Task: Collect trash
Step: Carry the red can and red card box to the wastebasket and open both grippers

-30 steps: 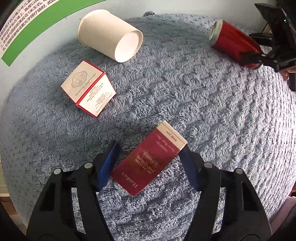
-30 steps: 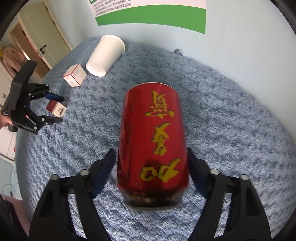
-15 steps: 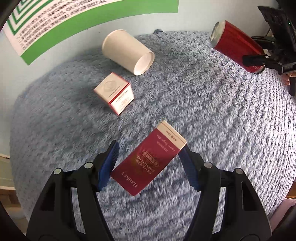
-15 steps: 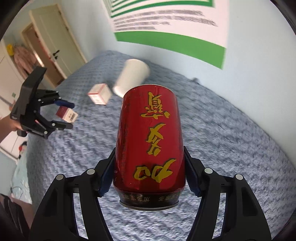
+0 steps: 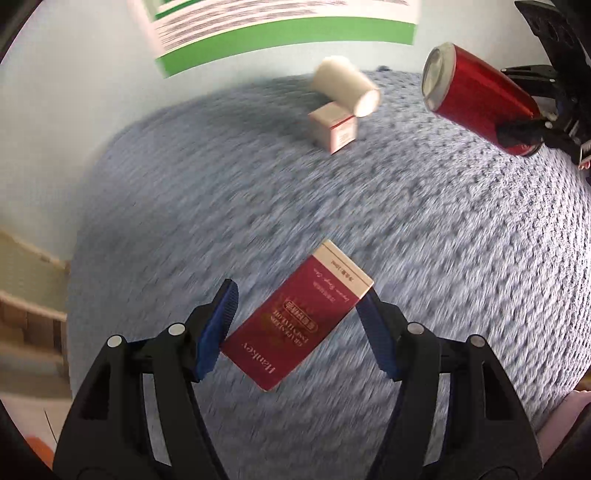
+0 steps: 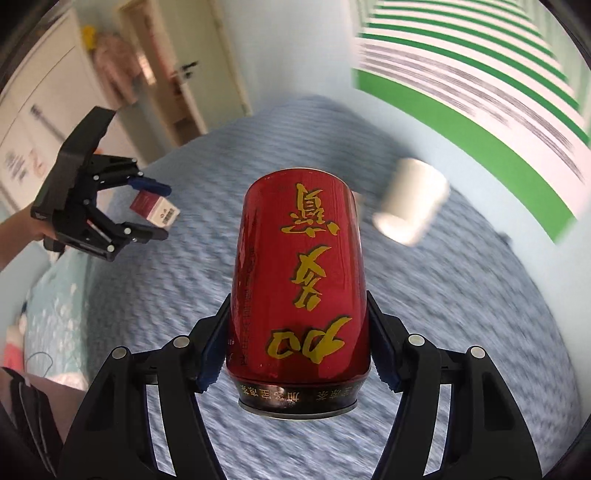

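My left gripper (image 5: 295, 325) is shut on a dark red carton (image 5: 295, 317) with a white end, held slantwise in the air above the blue-grey bedspread (image 5: 258, 192). My right gripper (image 6: 297, 343) is shut on a red drink can (image 6: 299, 280) with yellow characters, also lifted. In the left wrist view the can (image 5: 476, 99) and the right gripper (image 5: 535, 110) show at the upper right. From the right wrist, the left gripper (image 6: 147, 210) with its carton (image 6: 155, 208) appears at the left. A white paper cup (image 5: 347, 88) lies on its side beside a small white-and-red box (image 5: 334, 127).
A light blue wall with a green-and-white poster (image 5: 280, 26) runs behind the bed. A door and white cupboards (image 6: 173, 66) stand at the back left in the right wrist view. A patterned light blue sheet (image 6: 55, 302) lies past the bedspread's left edge.
Both grippers have risen and drawn back from the bedspread with the carton and the can. The cup and small box now look farther off. Both views have rolled and are blurred.
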### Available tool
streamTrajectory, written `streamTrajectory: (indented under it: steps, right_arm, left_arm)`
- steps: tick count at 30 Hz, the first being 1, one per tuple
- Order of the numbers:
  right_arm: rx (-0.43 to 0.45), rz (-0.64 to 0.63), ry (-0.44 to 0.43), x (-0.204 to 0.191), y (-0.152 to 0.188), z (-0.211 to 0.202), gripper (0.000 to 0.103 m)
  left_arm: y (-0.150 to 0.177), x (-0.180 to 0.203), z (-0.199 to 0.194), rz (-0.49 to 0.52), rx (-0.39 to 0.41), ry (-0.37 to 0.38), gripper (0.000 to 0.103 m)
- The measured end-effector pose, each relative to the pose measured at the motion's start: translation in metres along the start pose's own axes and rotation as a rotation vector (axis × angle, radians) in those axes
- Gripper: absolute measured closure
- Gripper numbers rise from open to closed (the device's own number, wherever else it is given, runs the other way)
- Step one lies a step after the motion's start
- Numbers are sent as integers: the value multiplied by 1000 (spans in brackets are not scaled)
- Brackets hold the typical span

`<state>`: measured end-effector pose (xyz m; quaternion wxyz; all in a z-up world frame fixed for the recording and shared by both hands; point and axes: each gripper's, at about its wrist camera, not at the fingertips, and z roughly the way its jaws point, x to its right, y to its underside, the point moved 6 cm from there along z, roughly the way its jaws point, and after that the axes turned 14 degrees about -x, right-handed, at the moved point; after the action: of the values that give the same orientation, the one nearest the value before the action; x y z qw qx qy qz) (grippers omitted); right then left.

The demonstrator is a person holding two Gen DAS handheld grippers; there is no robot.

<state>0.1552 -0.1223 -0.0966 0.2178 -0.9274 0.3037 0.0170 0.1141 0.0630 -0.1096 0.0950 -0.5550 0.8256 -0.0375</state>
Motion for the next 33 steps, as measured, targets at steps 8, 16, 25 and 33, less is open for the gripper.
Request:
streamTrajectory:
  steps: [8,16,25,33]
  right_arm:
    - [-16,-217,-92,-120,-61,35,37]
    - [-52,-439,-196,-258,-111,78,37]
    - [-100,-646,-302,-400,-142,120,37]
    - [-173,-775,-371,-502,-140,158,37]
  left_arm:
    - [112,-52,-22,-174,-21,-55,39]
    - [238,-102,-34,-393,-53,-78,39]
    - [364,-142,-39,-626,-81,-98,39]
    - [465,-160,-25,-810,-131,-84,39]
